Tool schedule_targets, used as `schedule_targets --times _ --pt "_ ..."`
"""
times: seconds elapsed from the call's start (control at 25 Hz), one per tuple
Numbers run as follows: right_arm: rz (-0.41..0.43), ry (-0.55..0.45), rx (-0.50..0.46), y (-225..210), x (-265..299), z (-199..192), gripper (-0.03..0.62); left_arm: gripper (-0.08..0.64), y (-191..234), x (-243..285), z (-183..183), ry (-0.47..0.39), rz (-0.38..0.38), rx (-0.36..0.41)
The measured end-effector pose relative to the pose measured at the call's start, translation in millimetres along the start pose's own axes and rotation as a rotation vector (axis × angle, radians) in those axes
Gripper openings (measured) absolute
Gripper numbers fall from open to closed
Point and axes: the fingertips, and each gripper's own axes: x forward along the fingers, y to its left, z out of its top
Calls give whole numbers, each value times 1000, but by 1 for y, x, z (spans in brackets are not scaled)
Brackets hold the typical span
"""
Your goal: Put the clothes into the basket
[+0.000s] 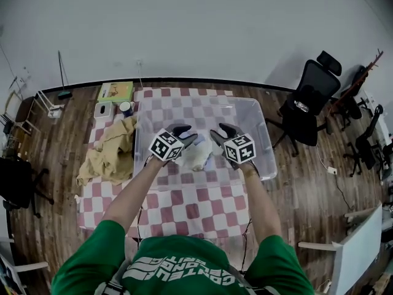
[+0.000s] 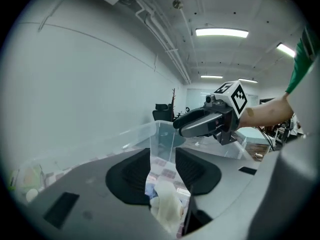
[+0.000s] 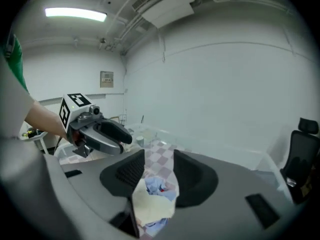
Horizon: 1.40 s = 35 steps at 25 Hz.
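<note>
Both grippers clamp one white cloth [image 1: 196, 156]: left gripper [image 1: 184, 133] on its left end, right gripper [image 1: 222, 132] on its right. It sags between them, long axis across me, seemingly over the basket [image 1: 263, 123]. Release should drop it straight down. The yellow cloth [image 1: 110, 155] on the table [image 1: 202, 204] lies nearer the left gripper.

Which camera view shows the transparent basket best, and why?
The head view: almost the whole basket shows from above. The left gripper view gives only one upright corner, the right gripper view only part of its wall.
</note>
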Motion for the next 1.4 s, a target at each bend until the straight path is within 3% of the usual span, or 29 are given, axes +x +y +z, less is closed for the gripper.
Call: schedule_targets --times 0.12,0.24,0.44,0.72,1.4 --pt "-25 -109 3 20 -24 40 69 103 -13 -23 31 -75 -6 20" --pt "1 -194 5 50 -44 69 13 32 -24 -55 59 -164 -2 32" --pt "23 -272 -27 91 -58 99 8 5 -31 -108 88 -273 39 55" --pt "47 -308 -42 131 -53 122 8 3 -21 -165 97 -324 109 63" --pt "291 -308 -77 289 28 150 8 3 27 -331 25 -299 374 37"
